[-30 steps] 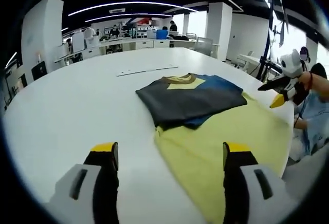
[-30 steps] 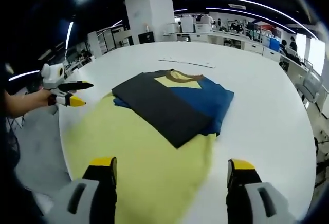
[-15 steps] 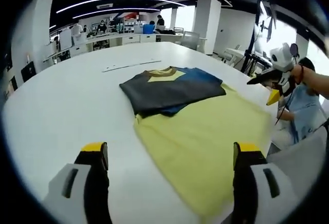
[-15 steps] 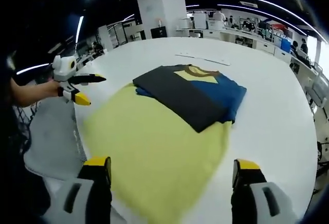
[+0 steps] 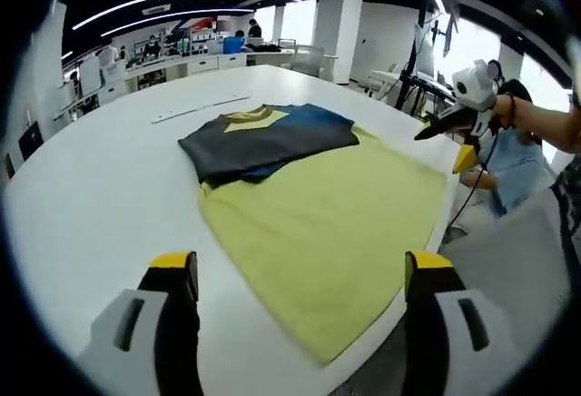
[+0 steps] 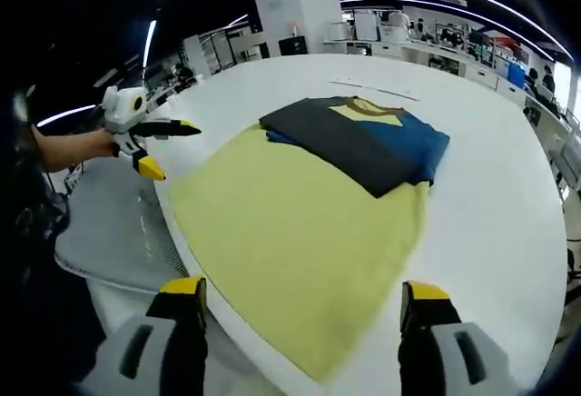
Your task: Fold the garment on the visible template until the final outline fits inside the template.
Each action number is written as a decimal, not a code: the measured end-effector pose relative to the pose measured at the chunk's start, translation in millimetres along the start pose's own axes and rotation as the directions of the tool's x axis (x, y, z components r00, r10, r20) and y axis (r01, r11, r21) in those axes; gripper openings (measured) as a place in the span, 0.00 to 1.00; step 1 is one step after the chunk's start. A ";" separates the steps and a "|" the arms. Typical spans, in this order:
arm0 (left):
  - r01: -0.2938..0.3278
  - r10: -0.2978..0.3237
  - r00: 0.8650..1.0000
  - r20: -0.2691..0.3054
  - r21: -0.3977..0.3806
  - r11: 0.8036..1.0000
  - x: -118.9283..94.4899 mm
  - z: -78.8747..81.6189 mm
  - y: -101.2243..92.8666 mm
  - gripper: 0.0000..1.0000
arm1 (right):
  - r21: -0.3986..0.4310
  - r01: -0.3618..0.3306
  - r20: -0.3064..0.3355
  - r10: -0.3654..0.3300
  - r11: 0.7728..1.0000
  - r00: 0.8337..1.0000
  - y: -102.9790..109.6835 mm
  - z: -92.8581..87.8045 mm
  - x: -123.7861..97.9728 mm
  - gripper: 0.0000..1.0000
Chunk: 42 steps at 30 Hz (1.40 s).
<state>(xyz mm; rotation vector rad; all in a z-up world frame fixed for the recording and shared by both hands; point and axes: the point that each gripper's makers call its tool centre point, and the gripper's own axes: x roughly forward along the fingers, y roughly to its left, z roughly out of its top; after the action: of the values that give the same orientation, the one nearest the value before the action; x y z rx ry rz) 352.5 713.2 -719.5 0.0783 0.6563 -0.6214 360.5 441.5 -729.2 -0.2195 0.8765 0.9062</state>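
Left gripper view shows my left tool and right tool both wide open and empty above the bench, where the folded shirt overlaps the yellow template's far edge, so careless tugging could drag both off.

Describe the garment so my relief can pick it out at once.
On the big white table lies a pale yellow template. The garment sits folded across its far end: dark grey and blue, with a brown collar around a yellow patch, the only dark, layered piece there.
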 end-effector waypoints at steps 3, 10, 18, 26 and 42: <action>0.003 -0.003 1.000 -0.003 0.003 1.000 -2.5 -2.5 -3.2 0.88 | -0.008 -0.020 -0.009 0.020 1.000 1.000 8.8 -7.0 0.6 0.85; 0.038 -0.034 0.998 -0.057 0.066 0.997 -4.1 -23.0 -13.8 0.77 | -0.064 0.000 -0.039 -0.003 0.998 0.999 12.2 -22.3 2.2 0.74; 0.044 -0.036 0.996 -0.078 0.101 0.994 -5.6 -35.0 -21.7 0.71 | -0.089 -0.005 -0.063 0.000 0.996 0.998 15.1 -32.3 4.4 0.62; 0.079 -0.063 0.991 -0.122 0.126 0.989 -2.4 -46.0 -29.7 0.57 | -0.122 0.011 -0.103 -0.024 0.992 0.994 11.3 -45.2 6.6 0.57; 0.089 -0.052 0.980 -0.194 0.188 0.978 5.2 -66.6 -31.2 0.48 | -0.196 0.066 -0.154 -0.097 0.978 0.983 -3.3 -61.2 7.4 0.40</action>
<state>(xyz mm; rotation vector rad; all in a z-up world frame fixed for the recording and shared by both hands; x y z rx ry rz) 301.7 702.3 -771.8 0.3018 0.7814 -0.7532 330.4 412.7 -774.7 -0.4972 0.9247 0.9041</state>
